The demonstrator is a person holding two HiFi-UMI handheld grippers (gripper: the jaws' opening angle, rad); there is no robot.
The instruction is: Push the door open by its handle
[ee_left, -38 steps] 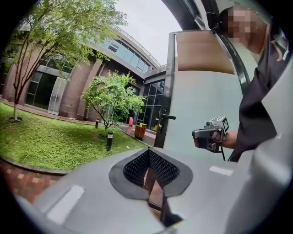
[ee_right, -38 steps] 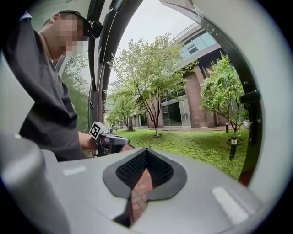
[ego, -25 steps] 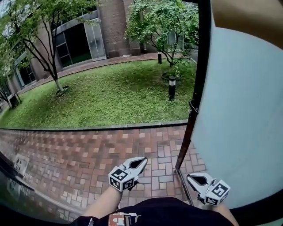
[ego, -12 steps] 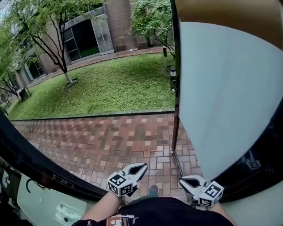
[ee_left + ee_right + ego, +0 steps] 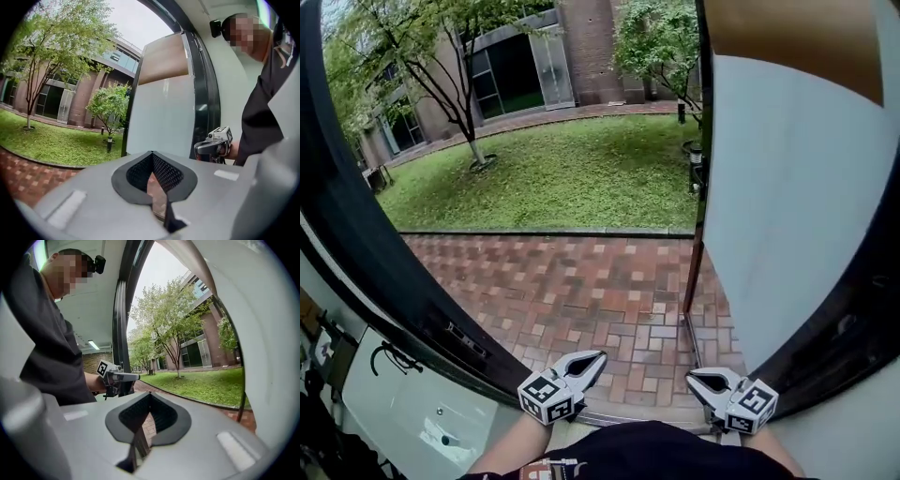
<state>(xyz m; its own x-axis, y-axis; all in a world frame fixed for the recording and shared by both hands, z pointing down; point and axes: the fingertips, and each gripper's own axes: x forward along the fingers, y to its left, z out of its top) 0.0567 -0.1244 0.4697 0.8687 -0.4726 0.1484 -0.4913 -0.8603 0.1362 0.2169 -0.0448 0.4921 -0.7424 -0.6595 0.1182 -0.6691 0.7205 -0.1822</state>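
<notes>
A doorway looks out on wet brick paving [image 5: 581,281], then a lawn [image 5: 562,178] with trees [image 5: 412,42] in front of a brick building [image 5: 600,47]. The door [image 5: 787,206], a pale frosted panel with a brown band on top and a dark edge, stands swung outward on the right; its handle cannot be made out. The left tongs [image 5: 598,356] and right tongs [image 5: 692,377] sit low over the threshold, both pressed together with nothing between them, and neither touches the door.
</notes>
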